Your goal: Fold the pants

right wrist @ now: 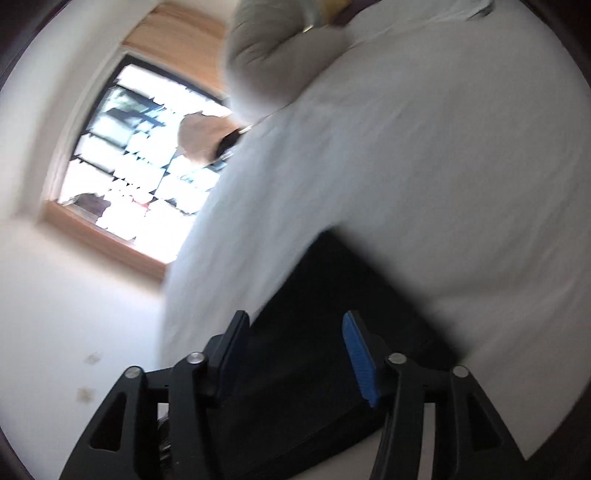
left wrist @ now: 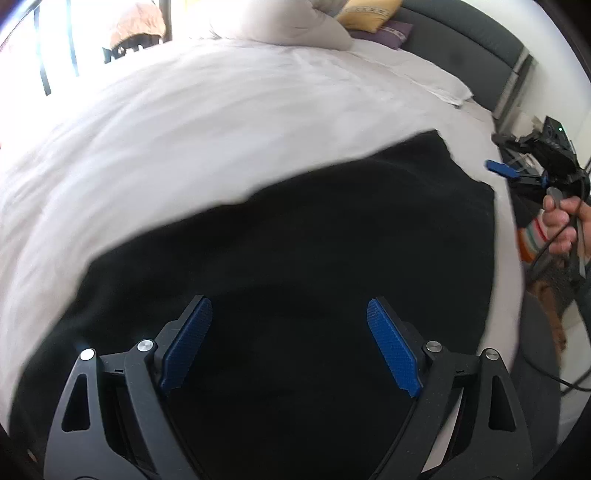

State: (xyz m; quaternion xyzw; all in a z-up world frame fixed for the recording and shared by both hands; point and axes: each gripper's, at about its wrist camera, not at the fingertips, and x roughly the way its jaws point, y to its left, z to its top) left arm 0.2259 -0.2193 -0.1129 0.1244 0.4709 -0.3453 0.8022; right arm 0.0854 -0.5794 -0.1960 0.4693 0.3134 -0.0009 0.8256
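Black pants [left wrist: 295, 236] lying flat on white bed sheet [left wrist: 184, 122], near bed edge; folds hard to make out, fabric too dark. Left gripper [left wrist: 290, 343] hovering over pants, jaws spread wide, gripping nothing. Right gripper [right wrist: 295, 354] also standing open, nothing between pads, pointing over pants [right wrist: 325, 314]; view blurring. Hand [left wrist: 561, 225] holding right gripper beside bed. Pillow [left wrist: 291, 22] lying at far end, window [right wrist: 147, 158] showing beyond bed
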